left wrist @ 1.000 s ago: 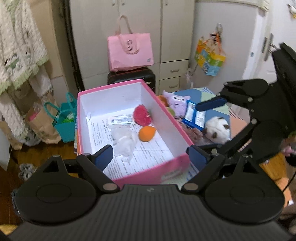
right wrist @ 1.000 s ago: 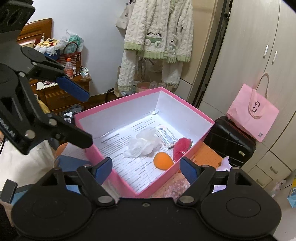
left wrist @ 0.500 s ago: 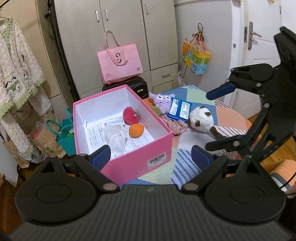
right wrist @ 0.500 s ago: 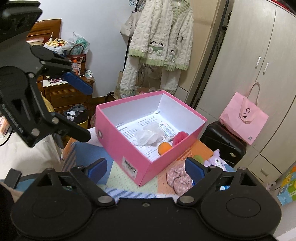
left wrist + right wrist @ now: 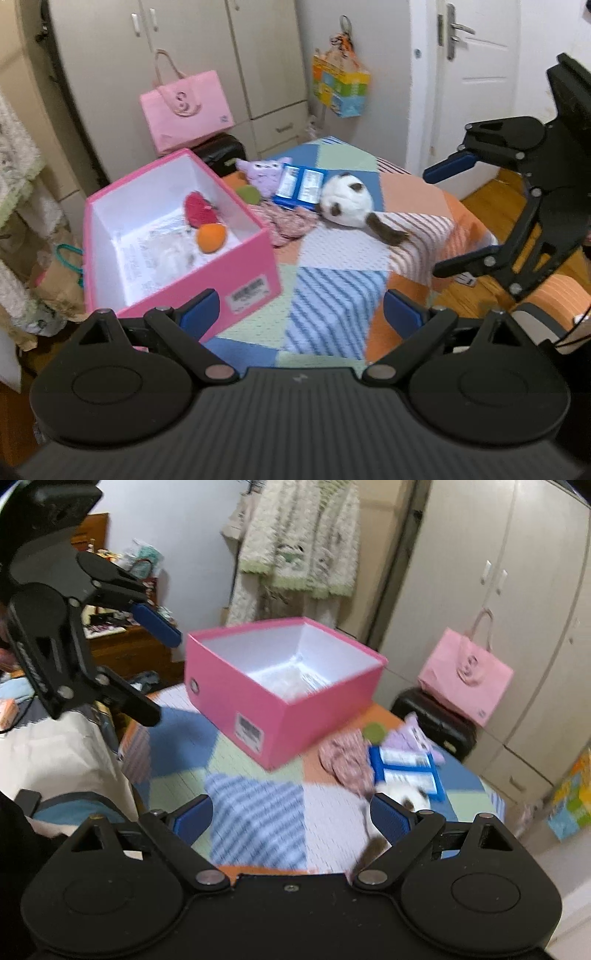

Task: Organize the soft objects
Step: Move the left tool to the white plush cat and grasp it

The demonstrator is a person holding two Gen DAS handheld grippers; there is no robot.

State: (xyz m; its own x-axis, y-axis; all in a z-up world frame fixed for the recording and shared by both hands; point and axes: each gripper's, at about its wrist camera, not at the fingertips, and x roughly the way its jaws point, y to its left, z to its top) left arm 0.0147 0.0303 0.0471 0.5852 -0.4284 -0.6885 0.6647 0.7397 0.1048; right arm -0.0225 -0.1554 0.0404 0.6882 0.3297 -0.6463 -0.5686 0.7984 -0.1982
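Looking into the open pink cardboard box (image 5: 255, 258), the left wrist view shows a round orange soft ball (image 5: 210, 238), a red fuzzy toy (image 5: 197, 210) and crumpled clear plastic (image 5: 166, 254) lying on printed paper; from the right wrist view only the box's white inner walls and a little of the paper can be seen. The box stands at the near left part of the patchwork-cloth tabletop (image 5: 332, 288). Beside it, on the cloth, lie a purple plush toy (image 5: 266, 175), a small green ball (image 5: 247, 194), a blue packet with white labels (image 5: 301, 184), a pink patterned fabric piece (image 5: 291, 223) and a white-and-brown plush animal (image 5: 347, 201), whose dark tail reaches the tabletop's right edge.

The left gripper (image 5: 301, 312) hangs over bare striped cloth, its jaws having just spread wide with nothing between them. The right gripper (image 5: 291, 818) likewise has jaws just opened wide and empty; its right finger partly hides the plush animal. Blur softens both views. Bare cloth lies between the box and the near edge, and wooden floor shows past the right edge.
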